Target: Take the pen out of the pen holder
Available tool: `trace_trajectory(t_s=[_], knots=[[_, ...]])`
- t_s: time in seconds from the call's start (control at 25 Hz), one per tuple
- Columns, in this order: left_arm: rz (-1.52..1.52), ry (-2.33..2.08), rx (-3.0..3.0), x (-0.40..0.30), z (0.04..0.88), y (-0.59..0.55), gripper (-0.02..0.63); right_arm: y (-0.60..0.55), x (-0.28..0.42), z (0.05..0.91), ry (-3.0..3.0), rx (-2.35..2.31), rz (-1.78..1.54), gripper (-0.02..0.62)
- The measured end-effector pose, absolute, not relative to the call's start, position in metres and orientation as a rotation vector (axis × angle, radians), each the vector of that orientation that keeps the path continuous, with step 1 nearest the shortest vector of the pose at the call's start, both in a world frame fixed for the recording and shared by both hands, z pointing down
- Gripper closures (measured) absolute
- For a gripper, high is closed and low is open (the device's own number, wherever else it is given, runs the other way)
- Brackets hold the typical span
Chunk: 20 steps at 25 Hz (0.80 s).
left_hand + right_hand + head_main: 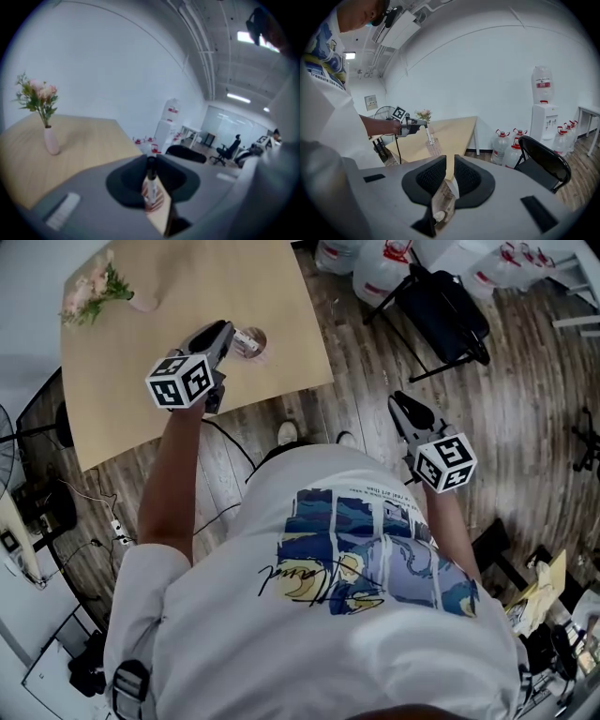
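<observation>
My left gripper is over the wooden table, right above the mesh pen holder. In the left gripper view its jaws are shut on a pen with a black cap and white barrel, which stands upright between the pads. The holder shows just below it. The right gripper view shows that gripper holding the pen up, with its lower end at the mouth of the holder. My right gripper hangs over the floor off the table's right edge. Its jaws stand slightly apart with nothing between them.
A pink vase of flowers stands at the table's far left. A black chair and several water bottles are on the wooden floor to the right. Cables and a fan lie left of the table.
</observation>
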<state>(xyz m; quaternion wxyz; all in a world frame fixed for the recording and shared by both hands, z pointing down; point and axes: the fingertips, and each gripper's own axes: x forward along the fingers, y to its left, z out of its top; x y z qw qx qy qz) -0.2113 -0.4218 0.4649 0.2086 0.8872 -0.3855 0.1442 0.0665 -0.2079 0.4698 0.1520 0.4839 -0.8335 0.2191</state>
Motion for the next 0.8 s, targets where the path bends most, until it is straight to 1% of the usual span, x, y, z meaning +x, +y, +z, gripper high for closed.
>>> trace_trajectory(t_s=[0.44, 0.8], knots=[[0.285, -1.244, 2.535, -0.201, 0.374, -0.394, 0.537, -0.208, 0.095, 0.468, -2.489, 1.272, 0.593, 0.563], [0.196, -1.326, 2.551, -0.182, 0.324, -0.339, 0.537, -0.201, 0.105, 0.471, -2.564, 1.144, 0.567, 0.575]])
